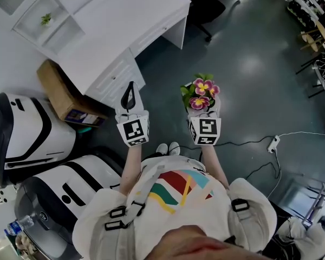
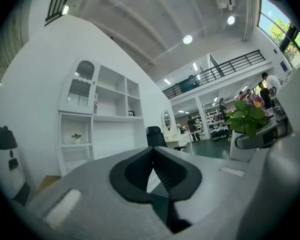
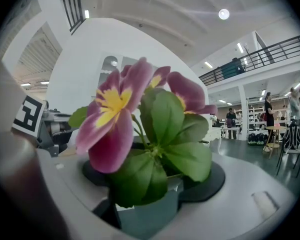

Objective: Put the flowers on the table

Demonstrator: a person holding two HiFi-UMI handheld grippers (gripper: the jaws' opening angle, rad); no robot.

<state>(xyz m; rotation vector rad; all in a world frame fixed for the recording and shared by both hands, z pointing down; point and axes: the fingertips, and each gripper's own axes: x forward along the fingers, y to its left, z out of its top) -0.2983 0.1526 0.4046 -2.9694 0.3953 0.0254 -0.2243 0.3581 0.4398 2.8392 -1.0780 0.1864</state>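
Glossy dark floor (image 1: 249, 64), flowers (image 1: 201, 94) — rounded magenta petals (image 3: 110, 134)

A large open hall with an office-style corner is indicated. A white shelf unit (image 2: 97, 124) and white counter (image 1: 124, 20) are set ahead of the left claw (image 2: 153, 151); a railed mezzanine (image 2: 230, 66) and round ceiling lights (image 2: 187, 39) are seen above it.

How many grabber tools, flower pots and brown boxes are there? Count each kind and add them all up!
Grey two-jaw grippers with marker cubes: 2 (left gripper, right gripper)
Pink-and-yellow flowers in a small grey-blue pot: 1
Brown cardboard box: 1
Total: 4
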